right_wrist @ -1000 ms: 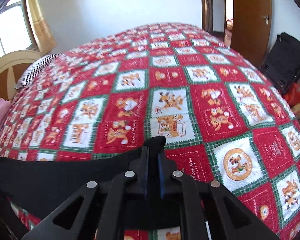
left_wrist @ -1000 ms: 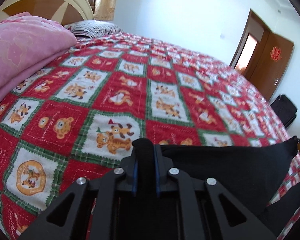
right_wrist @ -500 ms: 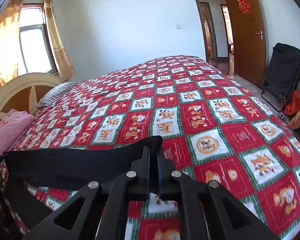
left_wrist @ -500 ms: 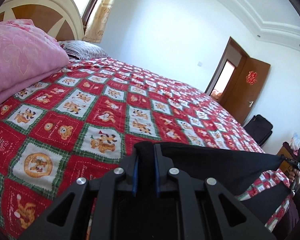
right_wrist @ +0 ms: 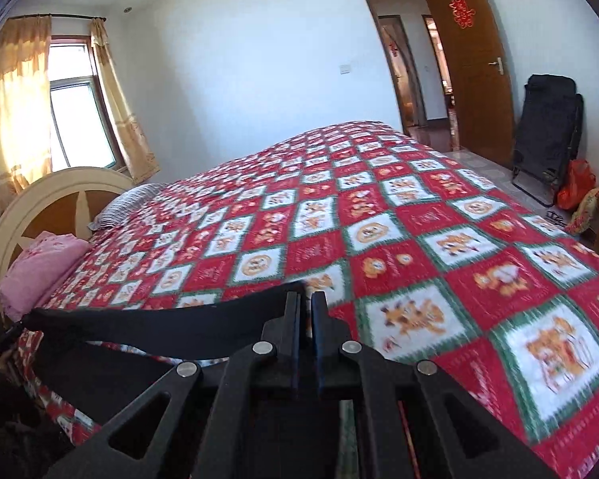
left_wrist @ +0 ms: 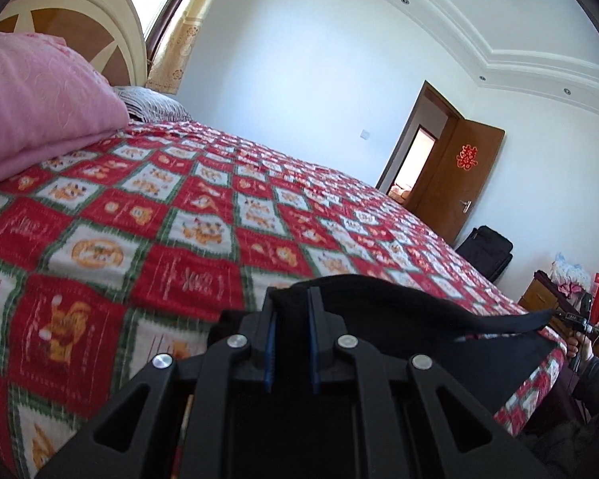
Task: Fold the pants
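item: black fabric pants (left_wrist: pixel 399 307), stretching as a taut band above the near edge of the red, white and green checked bedspread with cartoon animals (left_wrist: pixel 187 215). my left gripper (left_wrist: pixel 291 299) is clamping one end between its closed jaws; my right gripper (right_wrist: pixel 305 299) is pinching the other end, jaws together. pink folded quilt (left_wrist: pixel 40 103) is lying by the cream and brown wooden headboard (right_wrist: pixel 56 199). brown wooden door (right_wrist: pixel 471 64) is standing open.
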